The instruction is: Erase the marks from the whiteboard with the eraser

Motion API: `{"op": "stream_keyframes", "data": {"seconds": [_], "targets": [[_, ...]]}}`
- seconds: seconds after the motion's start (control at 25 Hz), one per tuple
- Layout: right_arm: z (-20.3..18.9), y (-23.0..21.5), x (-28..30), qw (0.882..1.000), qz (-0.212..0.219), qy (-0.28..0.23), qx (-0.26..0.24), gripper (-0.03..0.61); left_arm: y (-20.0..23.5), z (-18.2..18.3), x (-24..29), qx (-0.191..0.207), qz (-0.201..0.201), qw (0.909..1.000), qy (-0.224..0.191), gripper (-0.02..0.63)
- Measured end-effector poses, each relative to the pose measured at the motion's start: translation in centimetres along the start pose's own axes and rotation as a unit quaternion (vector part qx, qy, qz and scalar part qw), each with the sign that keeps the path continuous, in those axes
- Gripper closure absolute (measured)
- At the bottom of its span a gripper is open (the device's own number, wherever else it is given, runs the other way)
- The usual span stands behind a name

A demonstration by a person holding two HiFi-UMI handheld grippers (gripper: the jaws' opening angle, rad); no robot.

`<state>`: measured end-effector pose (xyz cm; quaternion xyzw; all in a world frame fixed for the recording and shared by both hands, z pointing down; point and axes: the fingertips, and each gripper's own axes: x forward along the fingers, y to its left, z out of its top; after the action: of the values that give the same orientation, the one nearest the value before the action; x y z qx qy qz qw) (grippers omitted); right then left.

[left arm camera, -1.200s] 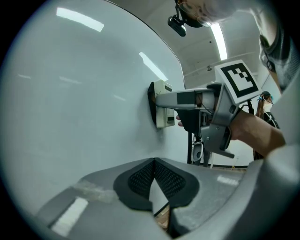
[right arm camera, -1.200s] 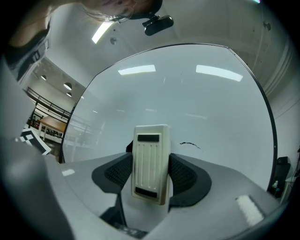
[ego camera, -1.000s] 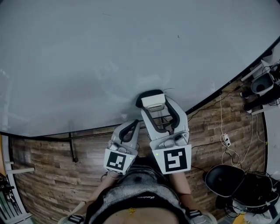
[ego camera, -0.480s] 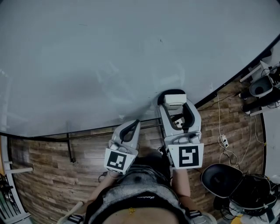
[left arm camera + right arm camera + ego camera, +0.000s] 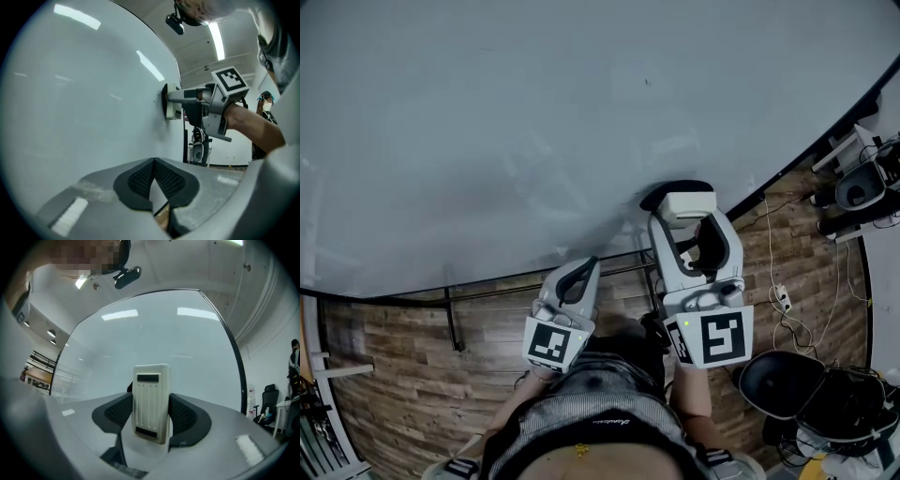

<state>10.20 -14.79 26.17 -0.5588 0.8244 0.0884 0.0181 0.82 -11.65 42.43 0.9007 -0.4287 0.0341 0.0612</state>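
The right gripper (image 5: 686, 220) clamps the eraser (image 5: 688, 202) against the lower part of the whiteboard (image 5: 534, 122); this looks like the wiping step. The left gripper (image 5: 579, 270) has its jaws closed on nothing. The next move probably calls for a firm sweep.

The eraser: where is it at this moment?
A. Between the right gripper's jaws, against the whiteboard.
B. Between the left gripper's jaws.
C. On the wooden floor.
A: the right gripper clamps the eraser, which presses on the whiteboard; the left gripper is shut and empty.
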Motion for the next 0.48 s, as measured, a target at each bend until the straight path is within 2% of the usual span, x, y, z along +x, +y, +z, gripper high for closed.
{"op": "stream_keyframes", "data": {"seconds": [0.08, 0.2, 0.28, 0.4, 0.48], "targets": [[1.4, 0.9, 0.6, 1.0, 0.015, -0.013, -0.003, 0.327, 0.0, 0.0, 0.0, 0.007, -0.006, 1.0, -0.001, 0.611], [2.0, 1.8, 1.3, 1.0, 0.004, -0.015, -0.013, 0.327, 0.2, -0.1, -0.7, 0.008, -0.011, 0.9999, -0.002, 0.611], [1.7, 1.7, 1.2, 1.0, -0.007, -0.009, -0.013, 0.328, 0.4, -0.3, -1.1, 0.024, -0.016, 0.9996, -0.002, 0.611], [1.0, 2.1, 1.2, 1.0, -0.015, 0.002, -0.025, 0.33, 0.9, -0.6, -1.8, 0.001, -0.005, 1.0, 0.005, 0.611], [0.0, 2.4, 1.1, 0.999, -0.019, 0.013, -0.031, 0.33, 1.0, -0.8, -2.1, 0.019, -0.012, 0.9997, 0.005, 0.611]]}}
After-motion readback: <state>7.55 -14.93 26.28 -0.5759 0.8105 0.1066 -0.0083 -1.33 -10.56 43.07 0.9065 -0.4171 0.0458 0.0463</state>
